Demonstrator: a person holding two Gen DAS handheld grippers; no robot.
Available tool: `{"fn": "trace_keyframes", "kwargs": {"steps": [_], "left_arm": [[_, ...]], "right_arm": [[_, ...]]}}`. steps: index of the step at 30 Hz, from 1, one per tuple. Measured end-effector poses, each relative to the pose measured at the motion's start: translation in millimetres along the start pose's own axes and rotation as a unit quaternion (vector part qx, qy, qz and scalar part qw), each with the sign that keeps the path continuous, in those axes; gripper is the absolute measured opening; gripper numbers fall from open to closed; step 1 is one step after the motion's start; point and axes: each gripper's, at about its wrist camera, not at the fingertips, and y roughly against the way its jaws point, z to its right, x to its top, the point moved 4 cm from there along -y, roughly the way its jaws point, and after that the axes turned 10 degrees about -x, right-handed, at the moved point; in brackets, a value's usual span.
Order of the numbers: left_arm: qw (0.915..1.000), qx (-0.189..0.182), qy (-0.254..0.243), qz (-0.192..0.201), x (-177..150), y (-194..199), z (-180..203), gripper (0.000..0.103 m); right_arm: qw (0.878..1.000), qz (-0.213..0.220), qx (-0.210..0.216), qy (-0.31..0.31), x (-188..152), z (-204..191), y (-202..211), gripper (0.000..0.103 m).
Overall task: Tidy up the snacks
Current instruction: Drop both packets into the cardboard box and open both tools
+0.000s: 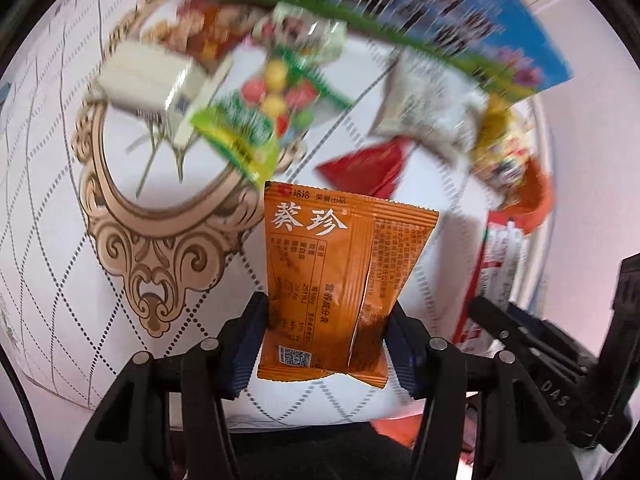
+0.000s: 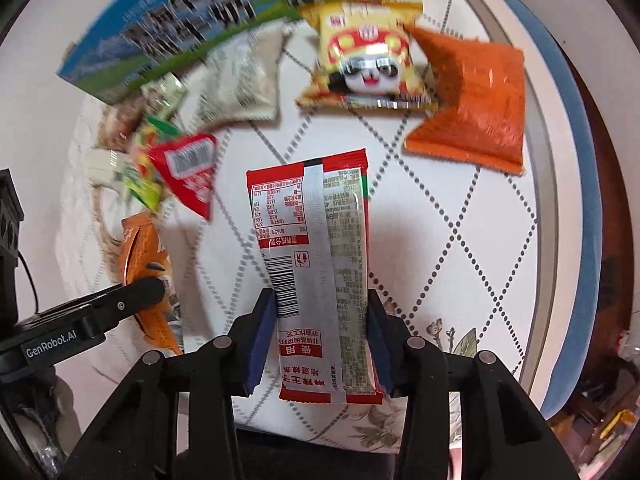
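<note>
My left gripper [image 1: 322, 344] is shut on an orange snack packet [image 1: 340, 280] with white characters, held above the white patterned table [image 1: 52, 240]. My right gripper [image 2: 320, 340] is shut on a red and silver snack packet [image 2: 316, 264], its back with a barcode facing the camera, also lifted off the table. In the right wrist view the left gripper's finger [image 2: 132, 292] and its orange packet [image 2: 144, 252] show at the left. In the left wrist view the right gripper's black body [image 1: 560, 352] and its red and white packet [image 1: 496, 272] show at the right.
Loose snacks lie ahead on the table: a yellow packet with a cartoon face [image 2: 368, 60], an orange packet [image 2: 476, 104], a grey packet [image 2: 236, 80], a red packet [image 2: 188, 172], a green candy bag [image 1: 256, 120] and a cream box [image 1: 148, 80]. A blue and green carton [image 2: 192, 16] stands behind them.
</note>
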Motion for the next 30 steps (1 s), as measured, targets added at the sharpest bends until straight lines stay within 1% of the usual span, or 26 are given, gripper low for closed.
{"fn": "trace_keyframes", "kwargs": {"steps": [3,6,8,10,13,16,17,18,20,21,22,24,25,26,27,30], "left_arm": [[0.9995,-0.023,-0.010,0.020,7,30,18,0.054],[0.9975,-0.047,-0.025,0.046,24,64,44,0.054],[0.9956,-0.061,-0.035,0.062,39,84,60,0.054],[0.9944,-0.069,-0.044,0.068,48,95,66,0.054],[0.9926,-0.072,-0.050,0.083,88,107,87,0.054],[0.9913,-0.051,-0.057,0.107,132,115,104,0.054],[0.9909,-0.036,-0.059,0.115,152,120,106,0.054],[0.9907,-0.026,-0.061,0.119,166,118,104,0.054],[0.9904,0.006,-0.058,0.125,206,117,101,0.054],[0.9902,0.020,-0.060,0.125,218,115,100,0.054],[0.9898,0.043,-0.057,0.124,238,113,95,0.054],[0.9891,0.069,-0.057,0.117,266,105,87,0.054],[0.9880,0.083,-0.053,0.119,280,101,81,0.054],[0.9874,0.100,-0.048,0.113,297,96,74,0.054],[0.9872,0.111,-0.044,0.106,309,90,68,0.054],[0.9862,0.137,-0.034,0.086,339,74,50,0.054]], "right_arm": [[1.000,0.016,0.024,-0.006,13,2,25,0.046],[0.998,0.039,0.051,-0.012,32,2,57,0.046],[0.996,0.061,0.062,-0.011,52,-1,82,0.046],[0.994,0.085,0.070,-0.006,77,3,106,0.046],[0.990,0.123,0.061,0.005,117,8,138,0.046],[0.987,0.150,0.052,0.011,165,9,155,0.046],[0.986,0.157,0.049,0.012,180,5,159,0.046],[0.986,0.163,0.045,0.016,202,4,162,0.046],[0.985,0.168,0.038,0.017,234,2,162,0.046],[0.985,0.169,0.031,0.020,254,1,160,0.046],[0.985,0.168,0.026,0.021,269,-1,157,0.046],[0.987,0.159,0.014,0.023,302,-2,145,0.046],[0.988,0.155,0.009,0.023,314,-5,139,0.046],[0.989,0.149,0.003,0.022,326,-5,133,0.046],[0.990,0.140,-0.006,0.023,342,-6,123,0.046],[0.993,0.116,-0.023,0.023,373,-13,99,0.046]]}}
